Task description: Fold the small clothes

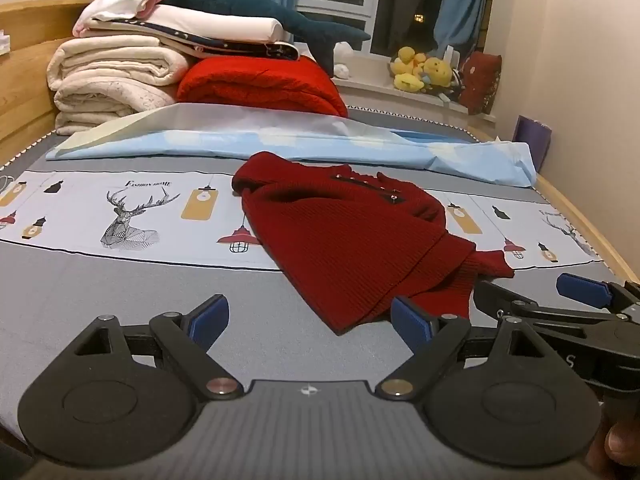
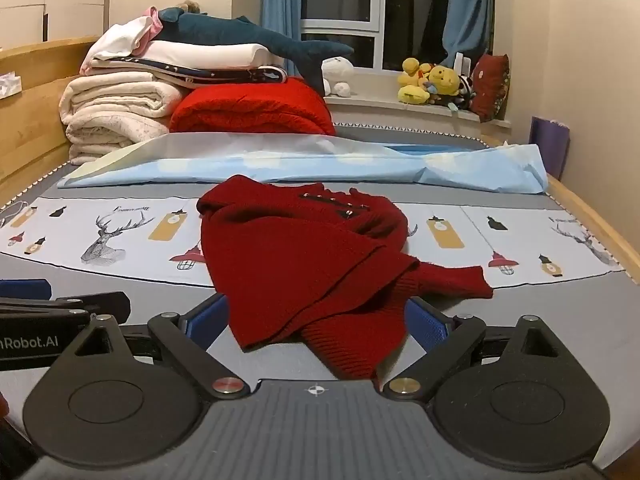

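Observation:
A dark red knitted sweater [image 1: 340, 240] lies crumpled on the grey printed bed sheet [image 1: 120, 280], one sleeve trailing to the right. In the left wrist view my left gripper [image 1: 310, 320] is open just above the sheet, and the sweater's near hem corner lies loose between its blue pads [image 1: 210, 316]. In the right wrist view the sweater [image 2: 304, 260] fills the middle; my right gripper [image 2: 316, 322] is open wide with the ribbed hem lying between its fingers, untouched by the pads [image 2: 426, 324]. Each gripper shows in the other's view: right gripper [image 1: 540, 288], left gripper [image 2: 60, 296].
A light blue sheet [image 1: 280, 140] lies across the bed behind the sweater. At the back left are folded cream blankets [image 1: 112, 76], a red quilt [image 1: 260, 84] and a plush shark [image 1: 260, 8]. Yellow plush toys [image 1: 424, 68] sit on the windowsill. A wooden bed frame [image 2: 600, 224] borders the right side.

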A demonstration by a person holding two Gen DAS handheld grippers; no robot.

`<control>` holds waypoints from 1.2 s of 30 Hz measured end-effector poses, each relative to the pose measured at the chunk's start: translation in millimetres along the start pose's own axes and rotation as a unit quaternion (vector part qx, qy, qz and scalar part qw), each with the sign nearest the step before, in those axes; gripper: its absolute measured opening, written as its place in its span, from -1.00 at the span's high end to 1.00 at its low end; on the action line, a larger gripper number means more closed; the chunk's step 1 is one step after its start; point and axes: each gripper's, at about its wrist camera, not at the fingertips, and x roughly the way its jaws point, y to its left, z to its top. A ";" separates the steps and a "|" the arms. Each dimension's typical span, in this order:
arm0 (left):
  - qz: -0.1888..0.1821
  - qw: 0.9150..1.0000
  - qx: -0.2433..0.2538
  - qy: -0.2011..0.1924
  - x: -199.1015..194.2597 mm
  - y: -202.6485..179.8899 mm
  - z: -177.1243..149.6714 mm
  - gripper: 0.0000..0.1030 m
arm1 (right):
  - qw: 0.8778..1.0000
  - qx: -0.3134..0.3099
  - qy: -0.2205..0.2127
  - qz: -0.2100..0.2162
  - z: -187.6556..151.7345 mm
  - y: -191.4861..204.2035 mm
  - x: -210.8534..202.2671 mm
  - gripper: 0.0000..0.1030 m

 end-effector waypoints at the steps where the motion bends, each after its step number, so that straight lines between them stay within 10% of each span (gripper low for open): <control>1: 0.000 1.000 0.001 -0.001 0.3 -0.6 0.1 -0.77 | 1.000 -0.001 -0.001 0.000 -0.1 0.0 -0.4 -0.82; 36: -0.001 1.000 0.006 -0.009 0.7 3.7 -0.7 -0.77 | 1.000 -0.006 -0.006 0.003 0.4 10.4 -4.3 -0.68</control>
